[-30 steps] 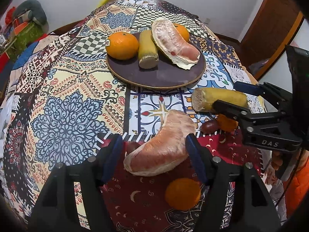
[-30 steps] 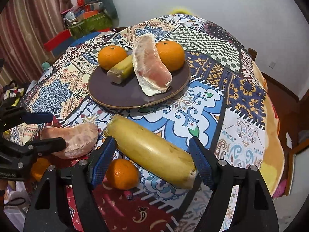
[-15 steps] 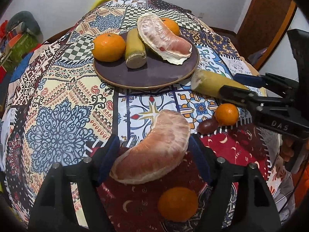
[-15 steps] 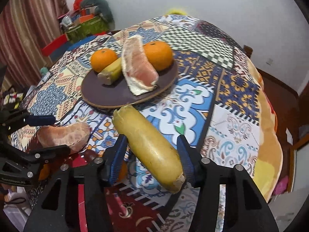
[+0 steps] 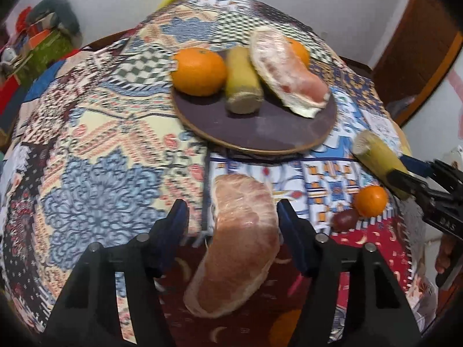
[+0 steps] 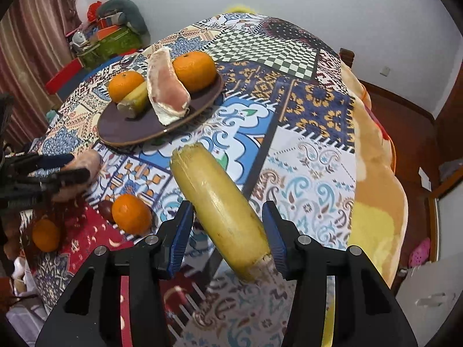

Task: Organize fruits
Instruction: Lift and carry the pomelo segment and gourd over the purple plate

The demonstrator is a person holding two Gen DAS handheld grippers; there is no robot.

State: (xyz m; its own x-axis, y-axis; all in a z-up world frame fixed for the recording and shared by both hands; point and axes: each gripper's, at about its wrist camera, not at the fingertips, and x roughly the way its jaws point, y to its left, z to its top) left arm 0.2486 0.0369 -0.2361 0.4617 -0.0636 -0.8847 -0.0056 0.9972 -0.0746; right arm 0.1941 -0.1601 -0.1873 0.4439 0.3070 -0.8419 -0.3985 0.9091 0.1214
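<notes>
My left gripper (image 5: 231,217) is shut on a peeled pomelo segment (image 5: 237,240) and holds it above the patterned tablecloth, short of the brown plate (image 5: 260,127). My right gripper (image 6: 228,225) is shut on a yellow banana piece (image 6: 220,202), lifted and tilted toward the plate (image 6: 121,127). The plate holds two oranges (image 5: 199,70), a banana piece (image 5: 241,86) and a pomelo segment (image 5: 286,72). The right gripper with the banana shows at the right of the left wrist view (image 5: 405,173).
A loose orange (image 6: 131,214) and a dark date (image 6: 105,209) lie on the cloth near the front; another orange (image 6: 46,235) lies further left. The round table's edge drops off at the right. Clutter (image 6: 113,37) stands beyond the far left.
Both grippers have lifted their fruit off the cloth and moved toward the plate. The banana has swung to point at the plate; the pomelo segment has turned more upright.
</notes>
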